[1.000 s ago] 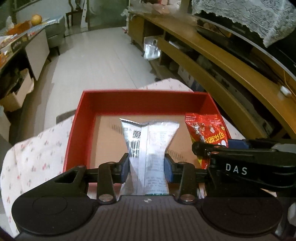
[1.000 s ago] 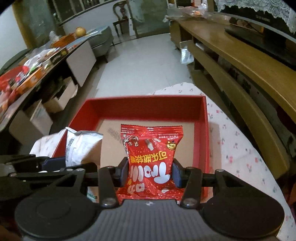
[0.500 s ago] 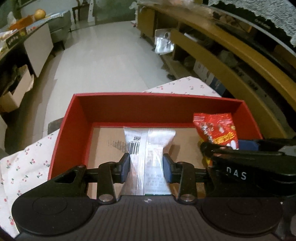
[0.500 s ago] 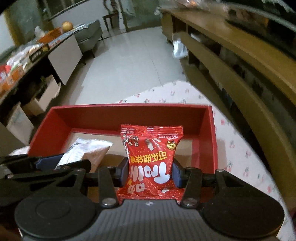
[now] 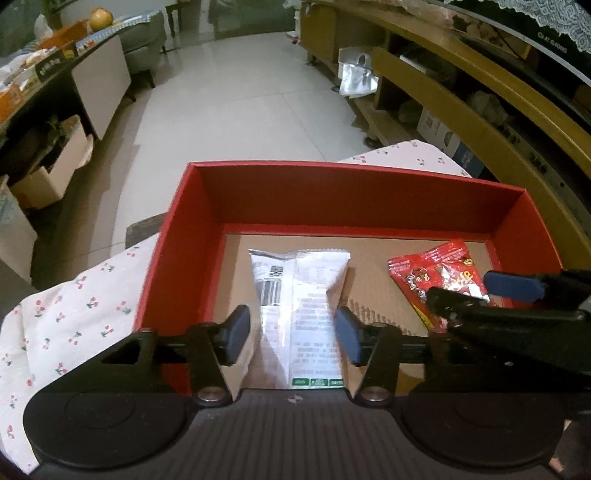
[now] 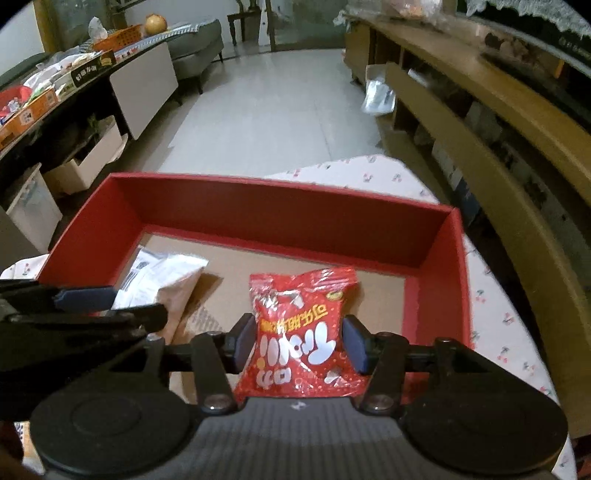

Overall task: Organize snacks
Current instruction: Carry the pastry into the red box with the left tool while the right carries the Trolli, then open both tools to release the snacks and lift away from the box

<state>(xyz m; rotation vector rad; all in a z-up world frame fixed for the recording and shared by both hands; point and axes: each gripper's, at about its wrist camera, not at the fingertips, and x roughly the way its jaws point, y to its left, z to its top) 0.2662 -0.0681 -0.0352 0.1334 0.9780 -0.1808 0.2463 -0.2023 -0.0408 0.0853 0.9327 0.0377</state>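
A red box with a cardboard floor sits on a cherry-print cloth. A silver snack packet lies on the box floor between the fingers of my left gripper, which is open with gaps on both sides. A red snack packet lies on the box floor between the fingers of my right gripper, which is open too. The red packet also shows in the left wrist view, the silver one in the right wrist view. The box fills the middle of the right wrist view.
The cherry-print cloth covers the table around the box. A long wooden shelf unit runs along the right. A counter with snacks and a round fruit stands at the left. Tiled floor lies beyond the box.
Both grippers moved down into the box and opened. The silver packet and the red packet now lie on the box floor, released.
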